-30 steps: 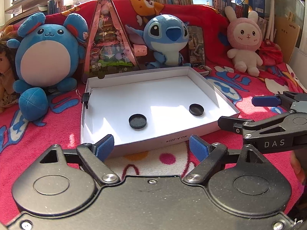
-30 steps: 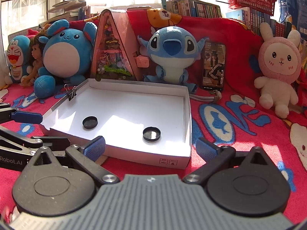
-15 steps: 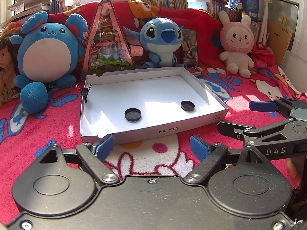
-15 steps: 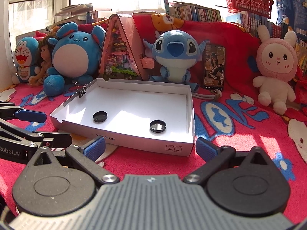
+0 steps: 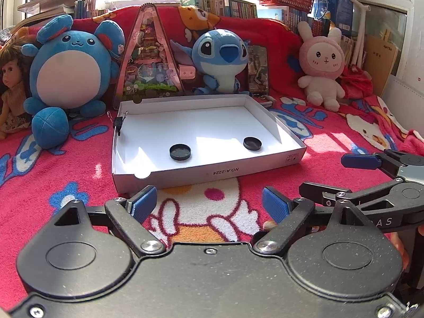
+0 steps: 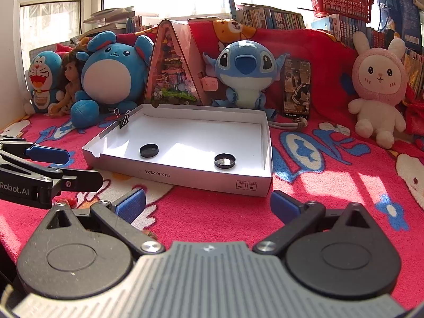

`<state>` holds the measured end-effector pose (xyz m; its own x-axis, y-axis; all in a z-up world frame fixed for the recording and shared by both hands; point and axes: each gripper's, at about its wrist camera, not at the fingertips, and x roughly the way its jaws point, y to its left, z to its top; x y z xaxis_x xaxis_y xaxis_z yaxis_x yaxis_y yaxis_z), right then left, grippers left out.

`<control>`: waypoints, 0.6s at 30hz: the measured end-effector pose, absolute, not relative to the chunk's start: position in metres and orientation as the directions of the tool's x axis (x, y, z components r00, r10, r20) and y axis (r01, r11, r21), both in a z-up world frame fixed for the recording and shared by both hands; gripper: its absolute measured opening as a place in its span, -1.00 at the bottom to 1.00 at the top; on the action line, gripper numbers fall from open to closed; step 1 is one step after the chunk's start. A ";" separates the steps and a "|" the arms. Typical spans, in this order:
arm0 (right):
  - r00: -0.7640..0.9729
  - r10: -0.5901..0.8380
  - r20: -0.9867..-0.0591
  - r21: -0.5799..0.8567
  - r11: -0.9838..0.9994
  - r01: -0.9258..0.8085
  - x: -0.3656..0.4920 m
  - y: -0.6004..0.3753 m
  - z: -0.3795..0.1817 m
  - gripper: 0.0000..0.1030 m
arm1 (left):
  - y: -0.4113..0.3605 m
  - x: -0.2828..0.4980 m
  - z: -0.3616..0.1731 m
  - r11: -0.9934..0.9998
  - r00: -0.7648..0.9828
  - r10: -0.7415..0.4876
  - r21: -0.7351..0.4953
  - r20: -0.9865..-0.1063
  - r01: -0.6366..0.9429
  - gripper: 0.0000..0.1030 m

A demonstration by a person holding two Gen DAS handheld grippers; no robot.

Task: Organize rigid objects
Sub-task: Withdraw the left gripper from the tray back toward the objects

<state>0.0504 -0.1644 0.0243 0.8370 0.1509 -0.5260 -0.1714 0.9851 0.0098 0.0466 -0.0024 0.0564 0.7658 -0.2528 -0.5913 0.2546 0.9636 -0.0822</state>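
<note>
Your left gripper [image 5: 209, 204] hangs over the red blanket [image 5: 66, 182] just short of the white box lid [image 5: 212, 122], jaws spread wide with nothing between them. Inside the lid lie two black caps [image 5: 180, 152] [image 5: 252, 143], well apart, with a binder clip [image 5: 118, 124] on the left wall. Your right gripper [image 5: 328, 177] enters at the right edge, also standing apart and empty. Plush toys [image 5: 69, 71] line the back.

background: 4 plush toys [image 6: 114, 69] | doll [image 6: 69, 82] | phone [image 6: 297, 88] | red basket [image 6: 341, 0] | books [image 6: 273, 17]
</note>
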 end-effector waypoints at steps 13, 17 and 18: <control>0.835 0.119 -0.537 -0.007 0.989 -0.146 0.033 -0.166 0.009 1.00 | -0.006 0.029 0.042 0.960 0.759 -0.256 -0.063 -0.598 0.274 0.67; 0.829 0.110 -0.548 -0.007 0.991 -0.136 0.031 -0.168 0.003 1.00 | -0.004 0.027 0.038 0.962 0.759 -0.248 -0.061 -0.602 0.267 0.67; 0.827 0.109 -0.551 -0.004 0.991 -0.133 0.030 -0.168 0.002 1.00 | -0.004 0.026 0.038 0.962 0.760 -0.247 -0.059 -0.602 0.266 0.67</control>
<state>0.0297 -0.1680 0.0020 0.8274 0.1089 -0.5510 -0.1334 0.9911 -0.0044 0.0257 -0.0036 0.0375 0.7596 -0.2467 -0.6018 0.2659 0.9622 -0.0589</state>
